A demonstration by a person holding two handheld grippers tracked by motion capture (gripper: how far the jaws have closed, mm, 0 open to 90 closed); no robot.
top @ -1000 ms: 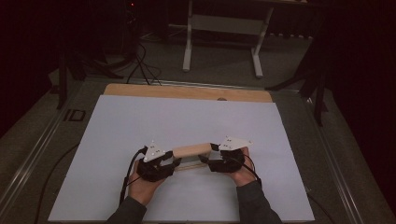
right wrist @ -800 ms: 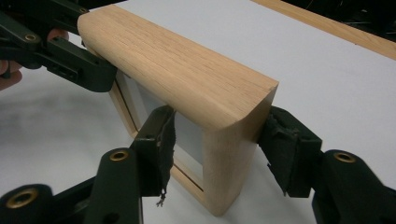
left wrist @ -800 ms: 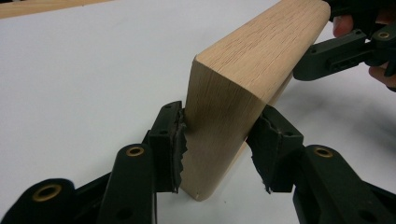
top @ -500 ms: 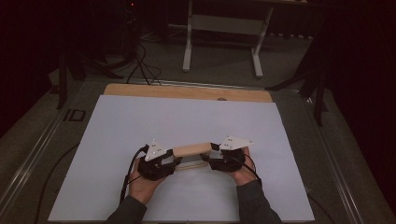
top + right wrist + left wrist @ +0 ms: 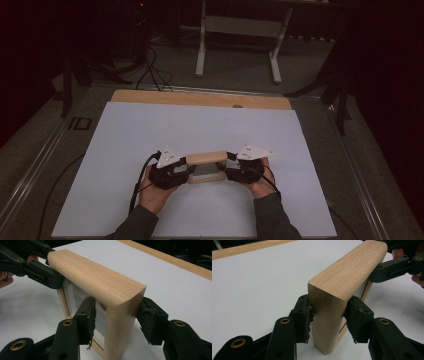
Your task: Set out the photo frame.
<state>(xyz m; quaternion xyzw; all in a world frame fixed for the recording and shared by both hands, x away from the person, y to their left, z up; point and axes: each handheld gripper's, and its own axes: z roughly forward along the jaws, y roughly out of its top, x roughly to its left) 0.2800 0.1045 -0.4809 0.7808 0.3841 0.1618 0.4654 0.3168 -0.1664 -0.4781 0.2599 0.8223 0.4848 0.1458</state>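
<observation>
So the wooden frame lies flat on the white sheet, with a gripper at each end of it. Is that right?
Not quite. The wooden frame stands upright on its edge on the white sheet, as the left gripper view shows. The rest holds: the left gripper is at one end and the right gripper at the other.

Wooden frames: one, a wooden frame [image 5: 206,166] standing on edge on the white sheet [image 5: 150,130].
Grippers: two, the left gripper [image 5: 186,169] and the right gripper [image 5: 227,167].
Hands: two.
White sheets: one.
Wooden tabletops: one, its wooden edge [image 5: 200,98] showing past the sheet.
Stands on the floor beyond: one white stand [image 5: 239,30], possibly more in the dark.
</observation>
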